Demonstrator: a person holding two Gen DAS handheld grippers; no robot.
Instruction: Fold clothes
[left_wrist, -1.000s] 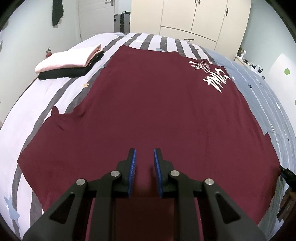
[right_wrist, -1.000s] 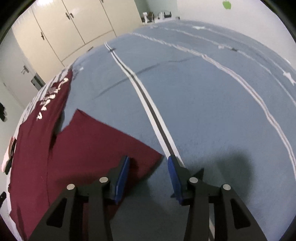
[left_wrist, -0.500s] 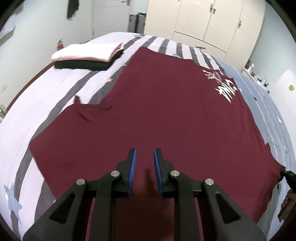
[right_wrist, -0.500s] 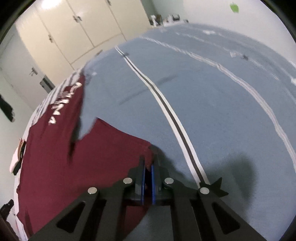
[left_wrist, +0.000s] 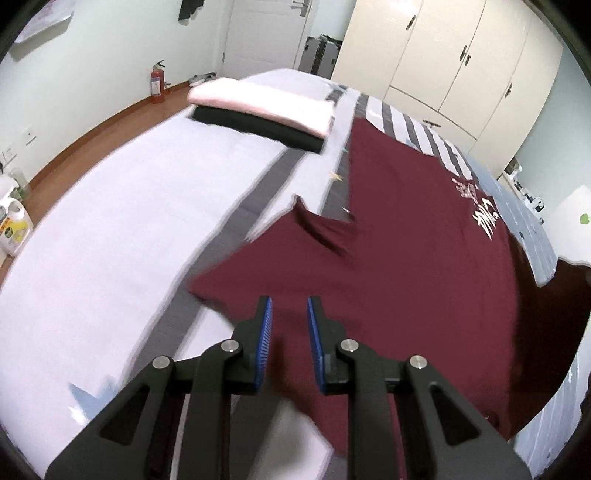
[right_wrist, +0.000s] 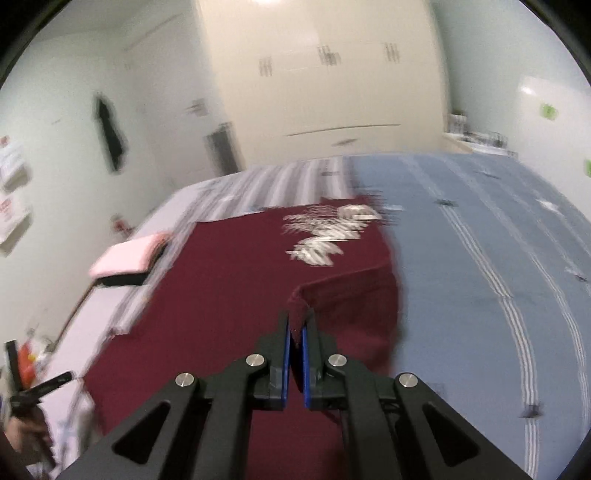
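On the bed (left_wrist: 110, 229), the maroon T-shirt (left_wrist: 406, 258) lies spread beneath the left gripper (left_wrist: 289, 306), jaws parted and empty. The right gripper (right_wrist: 296, 325) pinches the shirt's lifted sleeve edge between nearly closed jaws.

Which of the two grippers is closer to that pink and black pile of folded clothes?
Left. The left gripper hangs open above the maroon shirt, with the pile ahead of it; the right gripper, pinching the shirt, is farther across.

I am seeing bare bedspread (left_wrist: 122, 236) lying open to my left and a broad blue stretch (right_wrist: 480, 280) to my right. A folded stack (left_wrist: 266, 110) is sitting at the far left corner, well apart from the shirt (left_wrist: 406, 266).
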